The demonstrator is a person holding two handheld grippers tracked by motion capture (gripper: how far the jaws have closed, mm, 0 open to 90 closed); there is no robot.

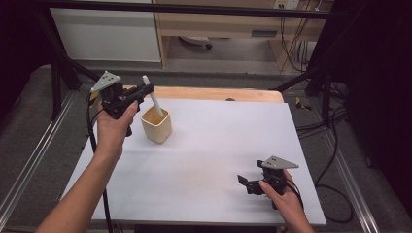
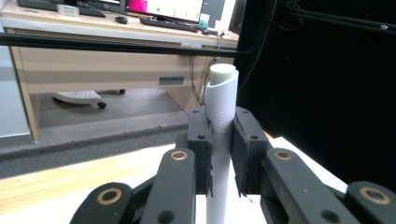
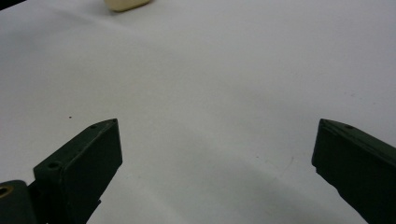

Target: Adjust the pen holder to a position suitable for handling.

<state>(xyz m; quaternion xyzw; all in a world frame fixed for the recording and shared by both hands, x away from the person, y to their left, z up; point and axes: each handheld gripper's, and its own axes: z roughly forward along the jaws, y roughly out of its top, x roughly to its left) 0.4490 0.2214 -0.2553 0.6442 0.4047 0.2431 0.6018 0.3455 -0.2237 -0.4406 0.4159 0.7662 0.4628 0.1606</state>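
Left gripper clamps white rod above cream cup; right gripper idle, jaws wide.

The left gripper sits at 10 o'clock on the white table, its 2 jaws closed on the white rod. The rod leans, its lower end inside the cream cup just beside the left hand. The right gripper rests at 5 o'clock, well apart from the cup, jaws spread wide and holding nothing.
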